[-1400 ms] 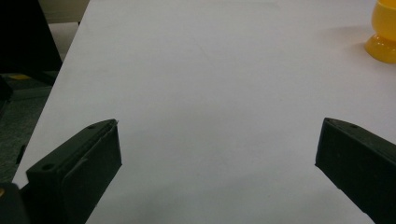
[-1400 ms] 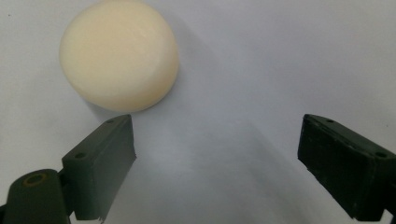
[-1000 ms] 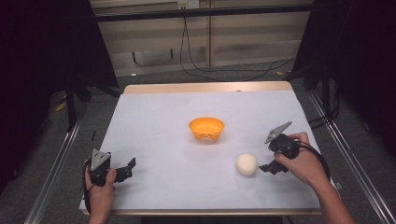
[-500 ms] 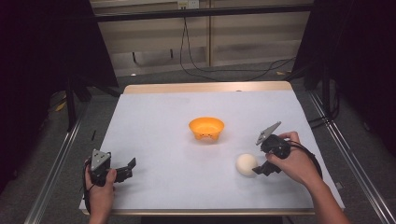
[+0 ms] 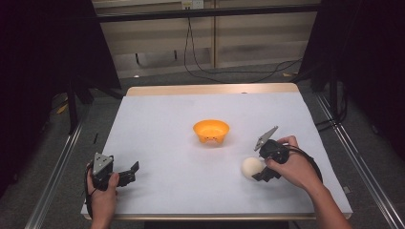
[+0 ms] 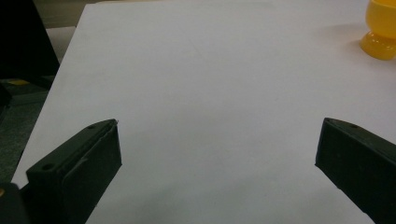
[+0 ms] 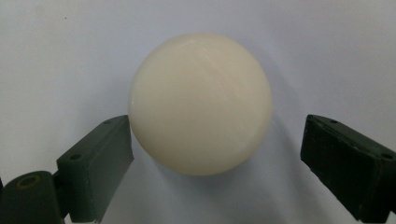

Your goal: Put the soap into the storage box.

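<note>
L gripper (image 5: 125, 174) is parked near the front-left corner of the table (image 5: 157, 119), jaws wide apart, nothing held. Orange bowl (image 5: 211, 131) is set at table centre, empty. Cream ball (image 5: 251, 167) lies toward the front-right; R gripper (image 5: 260, 168) is placed around it, jaws just widened, one jaw at the ball, other clear. Ball not yet gripped; grasp and presumably transfer to bowl remain.
</note>
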The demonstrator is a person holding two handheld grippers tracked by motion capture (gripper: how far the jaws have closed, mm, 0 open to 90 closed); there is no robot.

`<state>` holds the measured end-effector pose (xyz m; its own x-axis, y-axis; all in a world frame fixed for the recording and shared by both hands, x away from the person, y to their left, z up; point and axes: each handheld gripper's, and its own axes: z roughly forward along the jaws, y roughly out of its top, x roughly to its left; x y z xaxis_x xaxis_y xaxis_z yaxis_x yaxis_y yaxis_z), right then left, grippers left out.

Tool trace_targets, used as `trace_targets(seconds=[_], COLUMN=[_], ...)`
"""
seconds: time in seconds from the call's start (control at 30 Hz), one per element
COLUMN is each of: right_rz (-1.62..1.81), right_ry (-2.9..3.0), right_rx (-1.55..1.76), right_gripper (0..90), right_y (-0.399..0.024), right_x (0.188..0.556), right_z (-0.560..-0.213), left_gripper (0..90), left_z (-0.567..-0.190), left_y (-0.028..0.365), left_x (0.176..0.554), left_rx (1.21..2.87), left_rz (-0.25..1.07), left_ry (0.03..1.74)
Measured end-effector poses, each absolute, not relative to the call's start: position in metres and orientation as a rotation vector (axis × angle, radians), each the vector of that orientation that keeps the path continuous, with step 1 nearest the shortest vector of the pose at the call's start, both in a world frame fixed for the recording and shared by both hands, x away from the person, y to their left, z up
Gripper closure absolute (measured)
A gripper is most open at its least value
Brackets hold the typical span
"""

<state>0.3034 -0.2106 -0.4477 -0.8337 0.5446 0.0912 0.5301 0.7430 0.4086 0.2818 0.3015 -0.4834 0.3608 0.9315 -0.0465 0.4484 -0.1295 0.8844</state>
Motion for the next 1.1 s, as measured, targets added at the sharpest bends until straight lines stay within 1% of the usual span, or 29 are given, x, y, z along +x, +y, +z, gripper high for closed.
trace_targets(seconds=[0.4, 0.73, 1.1], right_rz=[0.653, 0.641, 0.604], right_ry=[2.936, 2.933, 2.944], right_rx=[0.88, 0.864, 0.9], right_gripper=[13.4, 22.8, 23.9], right_y=[-0.199, -0.194, -0.192], right_x=[0.305, 0.306, 0.306], right_z=[-0.453, -0.455, -0.456], left_gripper=[0.0, 0.0, 0.1], left_z=[-0.483, -0.483, -0.483], left_y=[0.301, 0.301, 0.301], left_x=[0.282, 0.282, 0.282], left_rx=[1.741, 1.742, 1.749], left_rz=[0.689, 0.693, 0.695], left_ry=[1.224, 1.227, 1.223])
